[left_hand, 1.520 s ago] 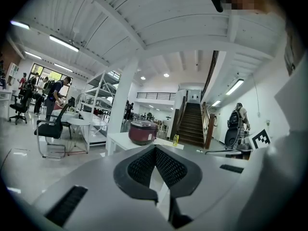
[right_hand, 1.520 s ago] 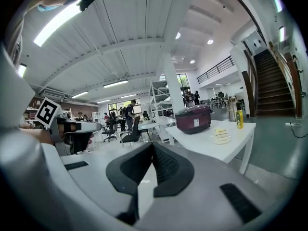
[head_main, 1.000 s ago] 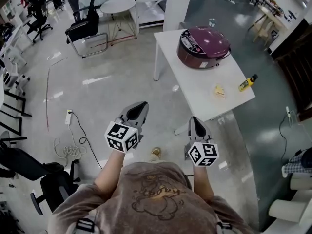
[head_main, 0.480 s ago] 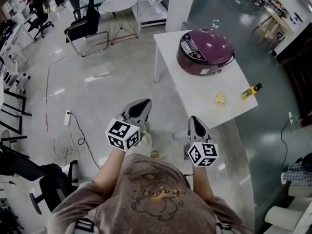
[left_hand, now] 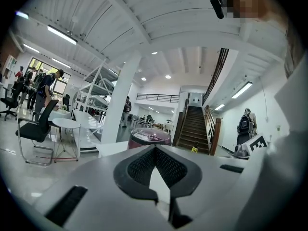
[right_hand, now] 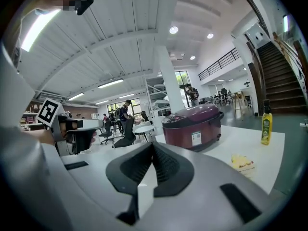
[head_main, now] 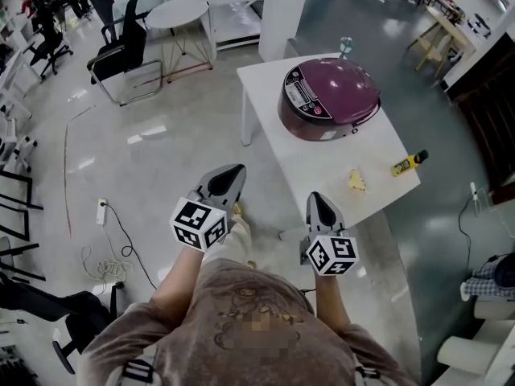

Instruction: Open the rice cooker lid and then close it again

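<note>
The rice cooker stood on the far half of a white table, near the left edge as the head view showed it. Its maroon lid was down and closed. A pale control panel sat on the lid's left side; its print was too small to read. The right gripper view showed a white label on the cooker's side wall, its text likewise illegible.

A glass stood at the table's far edge, just behind the cooker. On the near half lay a small yellow item, and a yellow bottle with a dark cap stood near the right edge. The bottle's label could not be read.

Both grippers were held level over the floor, well apart from the cooker and short of the table.

- Left gripper: jaws closed tip to tip, nothing between them. It pointed toward the table's left edge.
- Right gripper: jaws fully closed, nothing between them. It pointed at the table's near edge.

Each gripper carried a cube with black-and-white square markers.

On the floor to the left lay a power strip with a coiled cable. Further off stood a black chair and a round table.
</note>
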`<act>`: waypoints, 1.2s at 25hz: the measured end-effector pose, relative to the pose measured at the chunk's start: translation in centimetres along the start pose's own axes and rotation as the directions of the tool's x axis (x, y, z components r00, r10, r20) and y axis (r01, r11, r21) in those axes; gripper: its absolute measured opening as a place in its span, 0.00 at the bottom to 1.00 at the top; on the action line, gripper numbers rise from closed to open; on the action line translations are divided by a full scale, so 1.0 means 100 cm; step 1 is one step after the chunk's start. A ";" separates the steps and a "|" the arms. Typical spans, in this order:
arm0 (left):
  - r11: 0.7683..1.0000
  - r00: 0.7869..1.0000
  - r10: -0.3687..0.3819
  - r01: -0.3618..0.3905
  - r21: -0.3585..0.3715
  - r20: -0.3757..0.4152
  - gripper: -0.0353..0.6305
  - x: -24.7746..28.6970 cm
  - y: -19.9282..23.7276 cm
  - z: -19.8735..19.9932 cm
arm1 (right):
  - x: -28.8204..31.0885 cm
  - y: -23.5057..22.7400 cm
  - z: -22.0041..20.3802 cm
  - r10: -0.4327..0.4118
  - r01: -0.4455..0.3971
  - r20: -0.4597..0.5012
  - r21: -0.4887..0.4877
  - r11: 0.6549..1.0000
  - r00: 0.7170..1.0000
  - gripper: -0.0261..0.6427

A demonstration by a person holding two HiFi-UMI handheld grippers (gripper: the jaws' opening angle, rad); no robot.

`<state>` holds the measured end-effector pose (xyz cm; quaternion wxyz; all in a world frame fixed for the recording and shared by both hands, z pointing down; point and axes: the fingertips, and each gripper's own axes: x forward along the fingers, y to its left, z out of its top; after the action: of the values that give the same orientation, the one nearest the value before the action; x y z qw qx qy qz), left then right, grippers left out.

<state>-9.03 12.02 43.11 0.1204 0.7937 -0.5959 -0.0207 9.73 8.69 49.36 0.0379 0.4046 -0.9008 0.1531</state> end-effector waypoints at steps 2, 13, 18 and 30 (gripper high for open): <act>1.000 1.000 -0.011 0.011 -0.002 0.002 0.08 0.017 0.008 0.004 | 0.013 -0.007 0.005 -0.008 0.008 0.000 0.000 1.000 1.000 0.04; 0.996 0.996 -0.088 0.087 -0.031 -0.021 0.08 0.121 0.053 0.027 | 0.090 -0.058 0.047 -0.090 0.090 0.012 0.004 0.996 0.996 0.04; 0.991 0.990 -0.134 0.133 -0.023 -0.034 0.08 0.165 0.071 0.042 | 0.119 -0.077 0.068 -0.135 0.135 0.028 0.018 0.991 0.990 0.04; 0.958 0.956 -0.288 0.287 -0.026 -0.063 0.08 0.250 0.086 0.062 | 0.153 -0.116 0.103 -0.280 0.277 0.070 0.050 0.960 0.957 0.04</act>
<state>-10.94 -15.02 41.72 0.1425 0.8711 -0.4696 -0.0167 8.68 -12.67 45.33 0.0168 0.5337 -0.8324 0.1484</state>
